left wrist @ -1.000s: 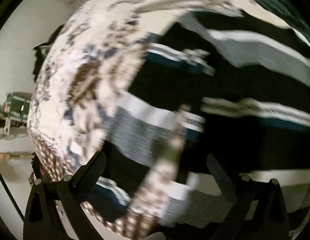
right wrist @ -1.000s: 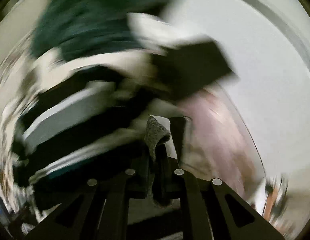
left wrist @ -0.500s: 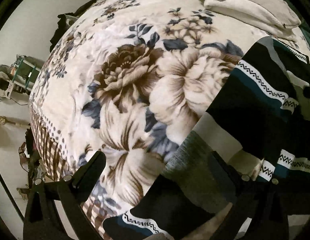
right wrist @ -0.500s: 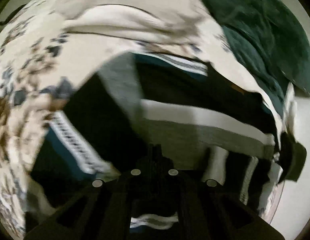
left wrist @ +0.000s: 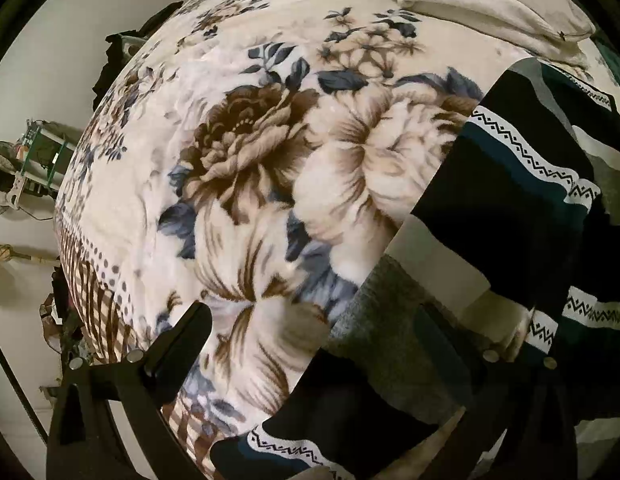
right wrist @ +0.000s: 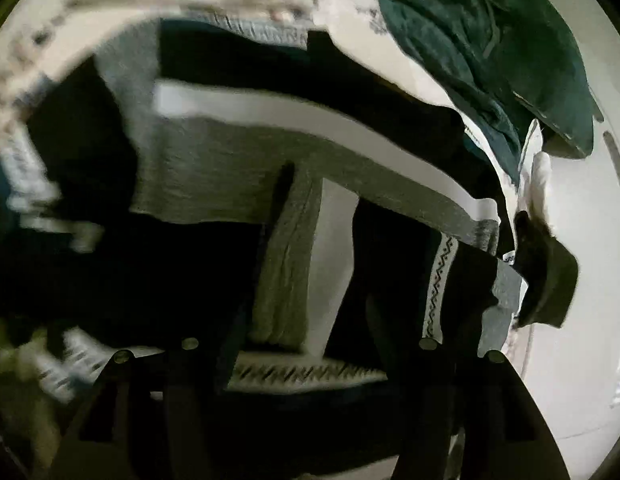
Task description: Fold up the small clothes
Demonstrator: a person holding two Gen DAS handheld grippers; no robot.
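A striped sweater [left wrist: 510, 216], black with grey, white and teal bands and zigzag trim, lies on a floral blanket [left wrist: 249, 168] at the right of the left wrist view. My left gripper [left wrist: 314, 336] is open over the sweater's left edge, one finger [left wrist: 181, 340] over the blanket, the other over the sweater. In the right wrist view the same sweater [right wrist: 237, 168] fills the frame, with a folded sleeve [right wrist: 305, 272] lying between the fingers. My right gripper [right wrist: 305, 344] is open just above it.
A folded cream garment [left wrist: 490, 8] lies at the far end of the blanket. A dark green garment [right wrist: 490, 52] lies at the upper right beyond the sweater. The bed edge drops to the floor on the left, with clutter [left wrist: 25, 168] there.
My right gripper was shut on the sweater's fabric a second ago and has opened, with the sleeve now lying flat. My left gripper has stayed open and has held still over the last half second.
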